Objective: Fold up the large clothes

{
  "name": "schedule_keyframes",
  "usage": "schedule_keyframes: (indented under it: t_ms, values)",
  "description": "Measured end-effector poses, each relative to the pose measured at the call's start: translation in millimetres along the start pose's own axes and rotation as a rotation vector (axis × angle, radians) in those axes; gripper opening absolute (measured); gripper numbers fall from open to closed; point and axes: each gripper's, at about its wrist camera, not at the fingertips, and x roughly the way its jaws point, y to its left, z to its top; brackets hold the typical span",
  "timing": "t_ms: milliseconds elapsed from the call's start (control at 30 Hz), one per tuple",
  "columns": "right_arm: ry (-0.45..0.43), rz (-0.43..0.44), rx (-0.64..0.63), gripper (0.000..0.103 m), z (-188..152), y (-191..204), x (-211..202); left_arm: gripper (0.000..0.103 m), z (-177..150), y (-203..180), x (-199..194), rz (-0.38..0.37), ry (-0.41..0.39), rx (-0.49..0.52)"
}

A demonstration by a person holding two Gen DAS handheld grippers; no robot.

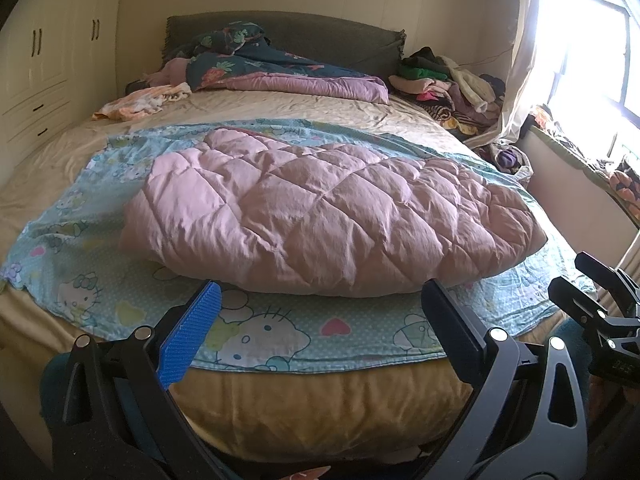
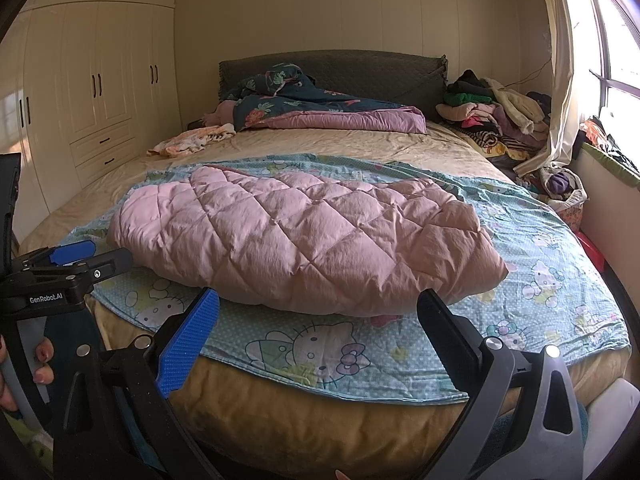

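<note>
Pink diamond-quilted padded garment [image 1: 320,208]: we find it lying in a folded bundle on a light blue cartoon-cat printed sheet [image 1: 280,336] spread across the near part of the beige-covered bed [image 1: 300,412]. Left to right, our left gripper [image 1: 320,312] and right gripper [image 2: 318,316] hover at the bed's near edge, jaws spread wide and holding nothing, both short of the garment.
</note>
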Motion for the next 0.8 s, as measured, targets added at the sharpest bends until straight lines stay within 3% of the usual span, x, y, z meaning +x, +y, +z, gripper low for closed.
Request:
schedule_keyframes:
  t_ms: [800]
  values:
    - [0.000, -0.001, 0.000, 0.099, 0.0, -0.7, 0.0, 0.094, -0.4, 1.1, -1.1, 0.001, -0.003, -0.001]
